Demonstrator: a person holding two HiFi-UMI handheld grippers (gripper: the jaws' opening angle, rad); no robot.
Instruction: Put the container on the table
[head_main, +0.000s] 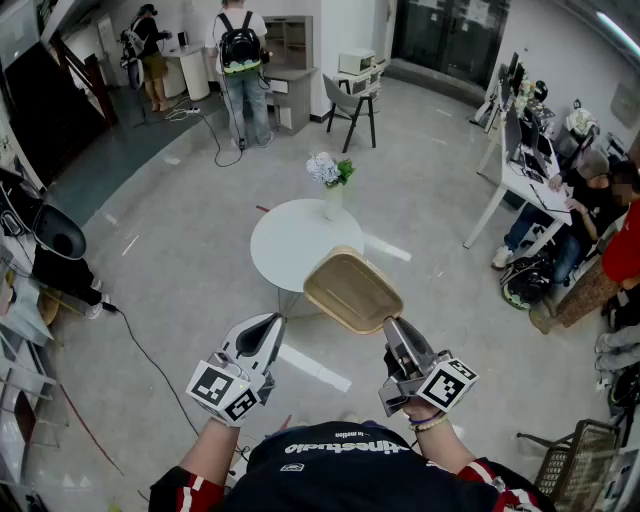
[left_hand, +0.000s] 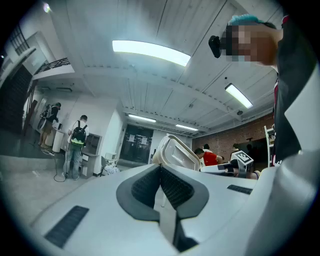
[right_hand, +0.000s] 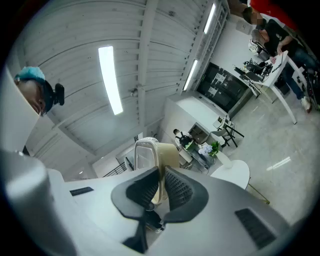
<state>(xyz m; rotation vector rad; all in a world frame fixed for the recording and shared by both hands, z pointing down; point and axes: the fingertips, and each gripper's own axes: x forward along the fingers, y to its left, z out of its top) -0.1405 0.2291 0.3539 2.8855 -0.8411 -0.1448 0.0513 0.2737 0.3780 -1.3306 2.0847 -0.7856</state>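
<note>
- Plainly, the job is not yet done: the beige container (head_main: 350, 290) is up in the air, tilted, held out ahead of the person rather than resting on anything.
- The right gripper (head_main: 392, 325) is clenched on the container's near rim. In the right gripper view the dark pads (right_hand: 177, 187) pinch the thin edge of the container (right_hand: 150, 160) between them.
- The left gripper (head_main: 272, 322) is pressed together on nothing. Its own view shows the pads (left_hand: 172, 187) meeting, with the container (left_hand: 175, 152) only in the background beyond them.
- The round white table (head_main: 285, 245) stands just ahead. From the head view the container overlaps its near edge, but I judge it to be hanging above and short of the top, not touching it.
- A vase of flowers (head_main: 330, 180) sits at the table's far side, leaving most of the top bare for a landing.
- What is left, as I see it: carry the container forward over the tabletop, level it, lower it flat, then let the right jaws go.
</note>
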